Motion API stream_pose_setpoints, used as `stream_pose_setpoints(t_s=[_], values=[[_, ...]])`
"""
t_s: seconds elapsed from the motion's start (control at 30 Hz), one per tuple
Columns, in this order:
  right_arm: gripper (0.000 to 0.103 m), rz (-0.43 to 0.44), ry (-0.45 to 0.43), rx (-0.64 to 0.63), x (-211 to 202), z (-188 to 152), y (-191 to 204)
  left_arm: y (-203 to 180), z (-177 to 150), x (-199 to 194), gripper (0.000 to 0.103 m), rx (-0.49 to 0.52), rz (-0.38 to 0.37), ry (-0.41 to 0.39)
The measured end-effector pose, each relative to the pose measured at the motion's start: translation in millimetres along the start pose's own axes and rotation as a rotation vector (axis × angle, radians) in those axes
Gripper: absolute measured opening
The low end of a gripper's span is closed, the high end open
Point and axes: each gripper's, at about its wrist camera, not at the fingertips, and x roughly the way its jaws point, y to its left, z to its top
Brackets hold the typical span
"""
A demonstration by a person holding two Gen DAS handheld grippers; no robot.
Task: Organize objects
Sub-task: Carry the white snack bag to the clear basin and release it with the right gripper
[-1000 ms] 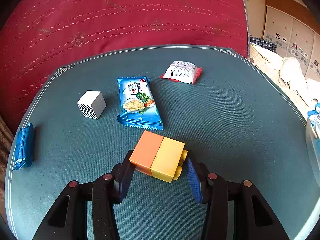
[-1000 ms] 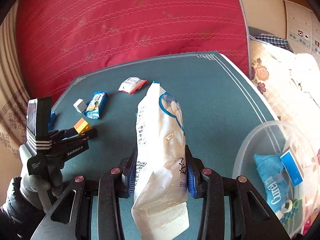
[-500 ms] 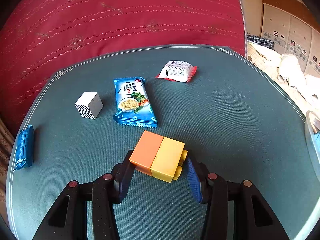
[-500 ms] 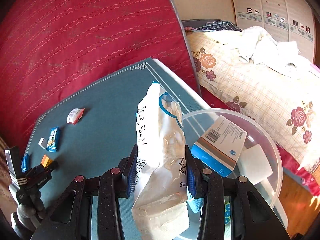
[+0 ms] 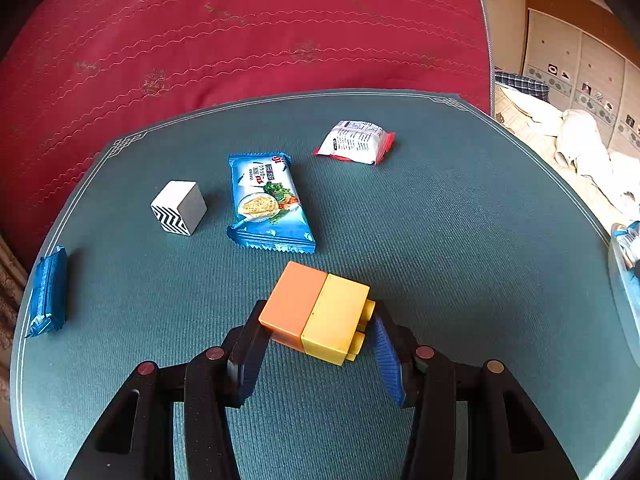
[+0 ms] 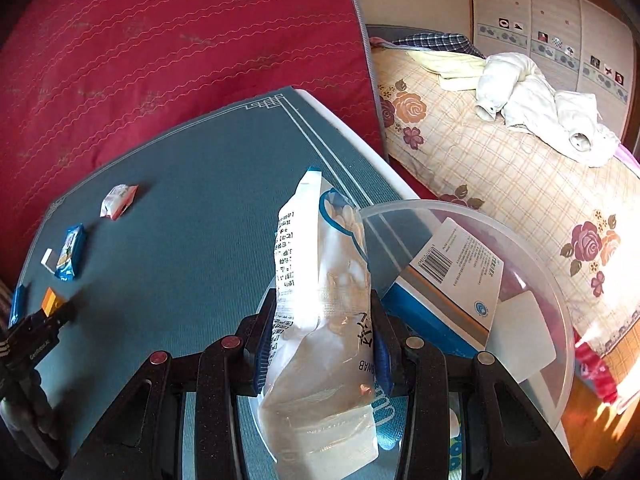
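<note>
1. The left gripper (image 5: 316,354) grasps an orange-and-yellow block (image 5: 316,312) between its two fingers, the orange half to the left, the yellow half with its studs to the right, above the near part of the green table mat (image 5: 460,240).
2. The right gripper (image 6: 320,350) is clamped on a white swab bag (image 6: 320,300), which stands upright between the blue pads (image 6: 262,354) over the near left rim of a clear plastic bowl (image 6: 532,264).
3. Inside the bowl a blue-and-white box (image 6: 456,272) leans tilted, barcode side up, just right of the bag.
4. Beyond the block lies a blue cracker packet (image 5: 266,202); a white cube with a zigzag side (image 5: 179,207) sits just left of it.
5. Farther right lies a white-and-red snack packet (image 5: 356,142), apart from the others.
6. A dark blue packet (image 5: 48,292) rests at the mat's left edge.
7. A red quilt (image 5: 240,32) rises behind the table.
</note>
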Motion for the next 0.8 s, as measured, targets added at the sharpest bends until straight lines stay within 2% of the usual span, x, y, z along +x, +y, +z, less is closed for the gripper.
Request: stream_pose_setpoints(t_s=[0.07, 0.2, 0.43, 0.57, 0.7, 0.8], values=[[0.045, -0.018, -0.009, -0.012, -0.1, -1.4, 1.0, 0.1, 0.1, -0.1, 0.052, 0.001, 0.000, -0.001], [0.057, -0.018, -0.038, -0.027, -9.7, -1.5, 2.9, 0.7, -0.7, -0.2, 0.052, 0.000, 0.000, -0.001], [0.057, -0.068, -0.152, -0.096, -46.2, -8.0, 14.9, 0.9, -0.7, -0.3, 0.052, 0.001, -0.001, -0.002], [0.057, -0.148, -0.214, -0.118, -60.2, -15.7, 13.4, 0.2, -1.2, -1.3, 0.052, -0.002, -0.010, -0.004], [0.057, -0.221, -0.220, -0.158, -56.9, -25.6, 10.3, -1.0, -1.5, -2.3, 0.052, 0.005, -0.027, -0.005], [0.057, -0.240, -0.200, -0.170, -47.8, -32.0, 7.6, -4.8, -3.5, -4.1, 0.052, 0.009, -0.056, 0.001]])
